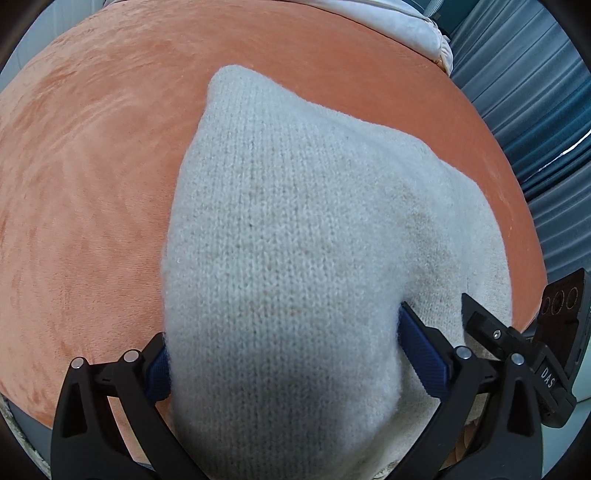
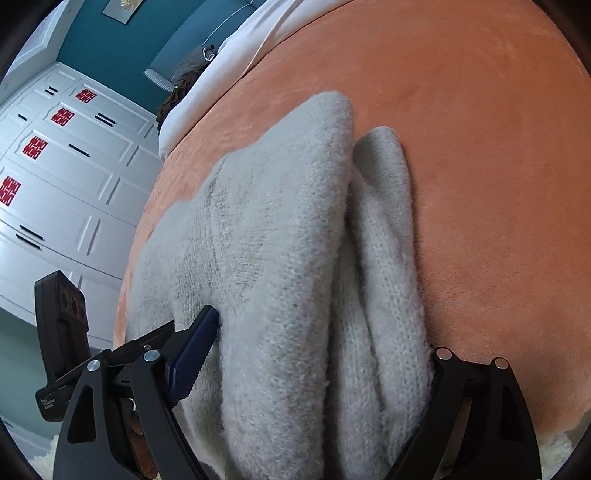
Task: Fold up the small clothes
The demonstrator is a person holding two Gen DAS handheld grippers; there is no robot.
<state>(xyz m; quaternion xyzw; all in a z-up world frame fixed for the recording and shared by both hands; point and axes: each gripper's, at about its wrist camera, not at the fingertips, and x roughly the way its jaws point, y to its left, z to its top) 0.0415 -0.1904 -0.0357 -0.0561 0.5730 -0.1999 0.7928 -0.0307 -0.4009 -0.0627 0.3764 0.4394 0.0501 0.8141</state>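
A cream knitted garment (image 1: 295, 236) lies bunched on an orange plush bedspread (image 1: 92, 166), which serves here as the landmark.

Left wrist view: the left gripper (image 1: 284, 354) stands with its jaws spread wide, a thick hump of the knit rising between them. The blue pad (image 1: 421, 354) on the right-hand finger lies against the wool; the pad on the other finger is mostly hidden by the fabric, so whether the pads press cannot be told for certain, and the knit looks slack rather than pinched. The garment's far tip tapers to a rounded point well inside the bedspread. To the left of the garment, the bedspread is bare plush over a broad stretch. On the right, the garment's edge runs near the bedspread's edge, beyond which hang blue pleated curtains (image 1: 535, 122). White bedding (image 1: 399, 26) borders the bedspread's far side. Part of the right gripper (image 2: 317, 354) shows at the lower right, just beside the garment's edge.

Right wrist view: the right gripper's jaws are likewise wide, straddling two folded ridges of the knit that run side by side away from the camera. One blue pad (image 2: 192, 354) shows at the left, tilted against the wool; the opposite pad is hidden. Right of the garment, the bedspread is bare. On the left, the garment reaches close to the bedspread's edge, past which stands a white panelled wardrobe (image 2: 74, 177) with red stickers.
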